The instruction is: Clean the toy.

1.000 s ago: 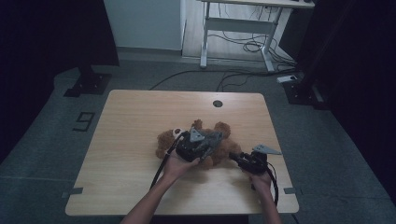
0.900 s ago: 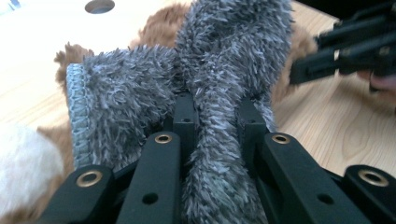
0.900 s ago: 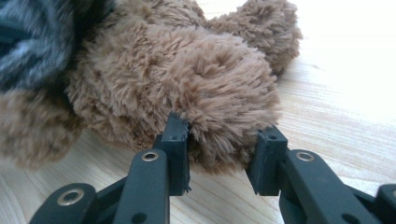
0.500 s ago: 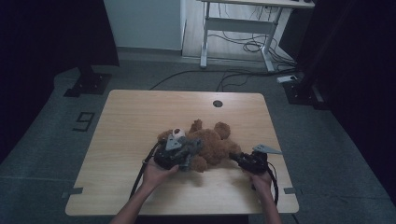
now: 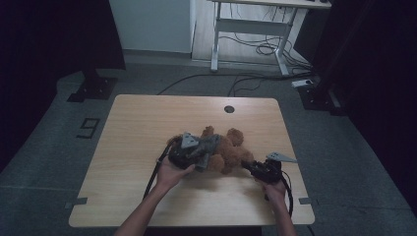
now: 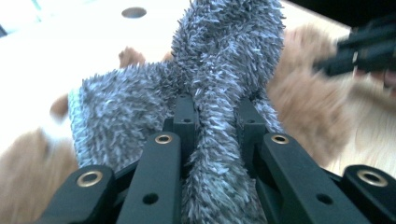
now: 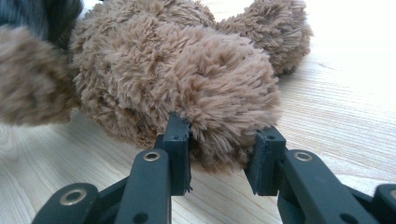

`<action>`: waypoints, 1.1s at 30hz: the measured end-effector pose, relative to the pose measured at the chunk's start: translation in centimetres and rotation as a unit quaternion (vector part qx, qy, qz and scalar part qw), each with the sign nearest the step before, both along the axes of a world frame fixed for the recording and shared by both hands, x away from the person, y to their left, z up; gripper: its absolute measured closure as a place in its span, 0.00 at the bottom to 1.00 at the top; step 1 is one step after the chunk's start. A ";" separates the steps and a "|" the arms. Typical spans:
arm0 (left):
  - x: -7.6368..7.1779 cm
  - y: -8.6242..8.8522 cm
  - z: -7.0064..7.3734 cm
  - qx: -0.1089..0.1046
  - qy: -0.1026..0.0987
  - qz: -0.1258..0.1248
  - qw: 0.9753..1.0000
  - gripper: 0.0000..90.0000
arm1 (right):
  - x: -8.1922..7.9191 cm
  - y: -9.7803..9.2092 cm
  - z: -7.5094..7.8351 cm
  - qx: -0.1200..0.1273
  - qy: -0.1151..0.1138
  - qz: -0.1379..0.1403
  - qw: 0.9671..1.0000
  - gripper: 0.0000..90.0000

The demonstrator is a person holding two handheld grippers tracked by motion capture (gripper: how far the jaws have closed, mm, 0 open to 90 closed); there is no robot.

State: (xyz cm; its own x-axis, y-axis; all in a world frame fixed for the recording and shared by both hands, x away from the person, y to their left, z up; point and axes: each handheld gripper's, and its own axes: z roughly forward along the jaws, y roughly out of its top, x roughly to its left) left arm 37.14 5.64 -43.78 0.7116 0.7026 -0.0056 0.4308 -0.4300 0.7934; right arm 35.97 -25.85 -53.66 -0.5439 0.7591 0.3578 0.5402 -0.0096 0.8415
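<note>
Teddy bear (image 7: 177,79), shaggy brown plush, has one rounded limb pinched between my right gripper (image 7: 219,158) fingers (image 7: 177,154), which are closed partway on the pile. My left gripper (image 6: 215,116) fingers (image 6: 184,116) clamp a twisted strip of grey cloth (image 6: 224,70), nubby like towelling, draped over the bear. From above, the bear (image 5: 231,152) lies flat near the middle of the pale wooden worktop (image 5: 147,123), its long axis running left to right between both grippers.
</note>
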 end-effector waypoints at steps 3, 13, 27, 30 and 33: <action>0.8 -1.6 0.5 -0.002 0.004 -0.009 1.000 0.83 | 0.0 0.0 0.0 0.000 -0.001 0.000 1.000 0.73; 0.7 -8.0 -1.4 0.022 0.033 -0.057 0.998 0.83 | 0.0 -0.1 -0.1 -0.002 0.004 0.000 1.000 0.73; -1.0 -9.9 -3.6 0.057 0.022 -0.081 0.995 0.84 | -0.2 0.2 0.2 -0.010 -0.002 0.003 1.000 0.77; -1.1 -9.2 -3.6 0.054 0.021 -0.078 0.995 0.84 | -0.1 0.1 0.1 -0.009 -0.001 0.008 1.000 0.77; -1.4 -8.1 -3.6 0.049 0.016 -0.071 0.996 0.84 | -0.1 -0.1 0.1 -0.005 -0.002 0.011 1.000 0.77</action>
